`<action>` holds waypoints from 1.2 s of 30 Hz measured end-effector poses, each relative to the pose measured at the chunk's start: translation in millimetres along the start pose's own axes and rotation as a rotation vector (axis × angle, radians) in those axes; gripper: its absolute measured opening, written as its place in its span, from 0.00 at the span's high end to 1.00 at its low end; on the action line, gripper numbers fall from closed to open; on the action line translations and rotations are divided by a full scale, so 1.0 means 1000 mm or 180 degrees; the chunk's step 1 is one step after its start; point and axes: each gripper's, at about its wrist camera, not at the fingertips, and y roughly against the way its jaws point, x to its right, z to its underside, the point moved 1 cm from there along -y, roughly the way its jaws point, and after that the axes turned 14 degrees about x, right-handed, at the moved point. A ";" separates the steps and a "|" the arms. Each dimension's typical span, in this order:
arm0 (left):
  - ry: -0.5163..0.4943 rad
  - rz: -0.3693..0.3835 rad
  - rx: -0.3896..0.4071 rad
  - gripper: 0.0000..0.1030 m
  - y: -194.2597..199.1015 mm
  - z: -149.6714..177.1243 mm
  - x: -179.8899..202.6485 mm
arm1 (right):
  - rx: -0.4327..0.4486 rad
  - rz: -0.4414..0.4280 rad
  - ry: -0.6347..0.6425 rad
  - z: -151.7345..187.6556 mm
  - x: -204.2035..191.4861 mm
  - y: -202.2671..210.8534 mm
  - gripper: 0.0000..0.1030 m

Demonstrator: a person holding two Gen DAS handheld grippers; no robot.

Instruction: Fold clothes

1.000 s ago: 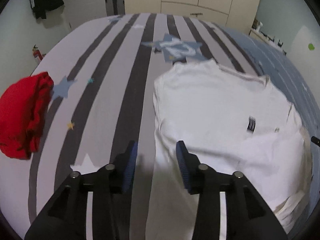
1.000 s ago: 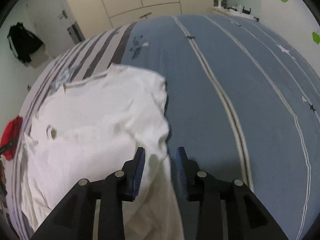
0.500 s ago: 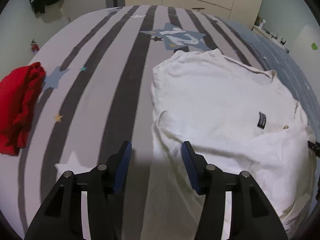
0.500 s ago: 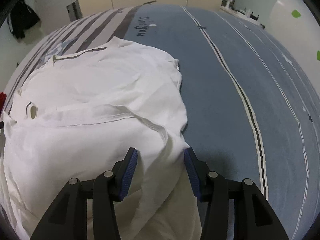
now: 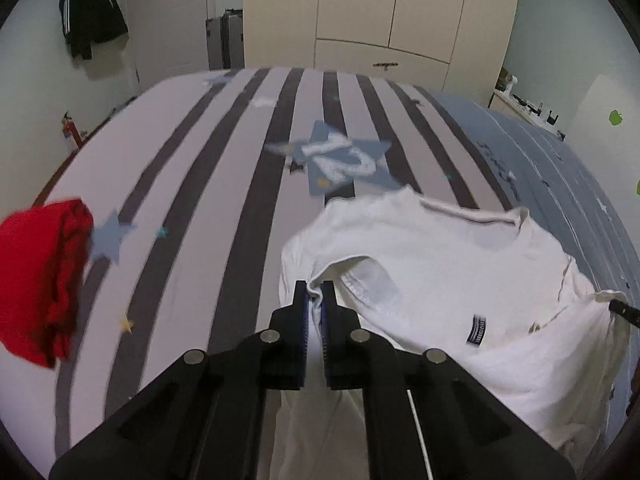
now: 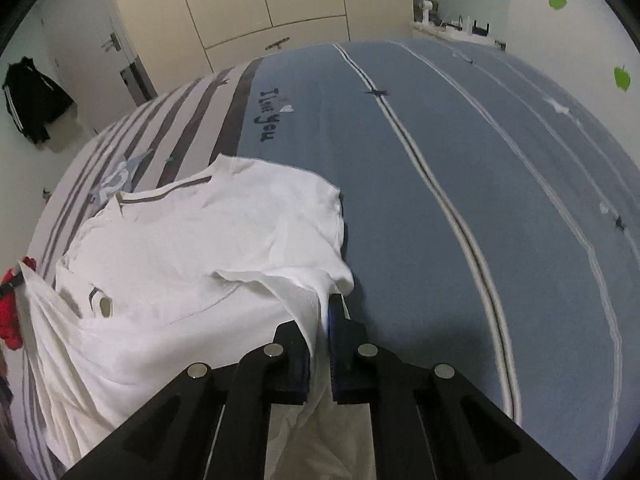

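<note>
Grippers both tilt steeply down toward the bed (image 5: 248,184), their black arms reaching in from the lower edge of each wrist view. The left gripper (image 5: 314,292) has just been closing, and its jaws now stand pressed together on a fold of the white T-shirt (image 5: 448,264), pinching the near left hem edge between the blue pads. The right gripper (image 6: 326,308) has likewise just been closing; its jaws pinch the near right edge of the same shirt, and cloth drapes over the left finger and hangs down between the two arms.

The shirt lies spread on the bed ahead of both grippers, its collar at the far end and its near edge raised where the jaws hold it, so the cloth sags between the two grips. A small dark label (image 5: 478,330) shows on the fabric to the right of the left gripper. The shirt straddles the line where the grey-and-white striped part of the bedcover meets the blue part (image 6: 460,184).

A crumpled red garment (image 5: 40,284) sits on the stripes well to the left, apart from the shirt. Beyond the bed stand cream wardrobe doors (image 5: 384,12), and a black jacket (image 5: 90,12) hangs on the wall at left. Green apple stickers (image 6: 557,0) mark the right wall.
</note>
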 end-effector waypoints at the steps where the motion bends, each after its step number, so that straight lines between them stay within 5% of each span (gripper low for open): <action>1: -0.0026 -0.0016 -0.0040 0.96 -0.002 -0.001 0.000 | -0.0101 0.0034 0.0024 -0.003 -0.001 -0.002 0.94; 6: -0.0228 -0.0201 -0.0382 0.96 -0.024 0.024 -0.005 | -0.0317 0.0216 0.0114 0.015 0.007 -0.018 0.91; 10: -0.0118 -0.0287 -0.0518 0.96 -0.038 0.040 -0.015 | -0.0165 0.0374 0.0277 0.025 0.008 -0.015 0.77; 13: -0.0178 -0.0304 -0.0487 0.96 -0.040 0.042 -0.012 | 0.0025 0.0467 0.0490 0.032 0.004 -0.006 0.76; 15: -0.0235 -0.0297 -0.0437 0.96 -0.038 0.041 -0.006 | 0.0146 0.0400 0.0588 0.033 -0.001 -0.003 0.81; 16: -0.0248 -0.0284 -0.0426 0.96 -0.038 0.040 -0.004 | 0.0184 0.0346 0.0643 0.034 -0.003 -0.002 0.97; 18: -0.0256 -0.0263 -0.0414 0.96 -0.038 0.037 0.000 | 0.0073 0.0318 0.0666 0.033 -0.006 -0.014 0.98; 26: -0.0170 -0.0210 -0.0019 0.96 -0.013 -0.003 0.004 | 0.0310 0.0245 0.0284 -0.012 0.000 0.005 0.98; 36: -0.0156 -0.0354 0.0041 0.96 -0.047 -0.052 -0.004 | 0.0319 0.0251 0.0238 -0.072 -0.004 -0.034 0.98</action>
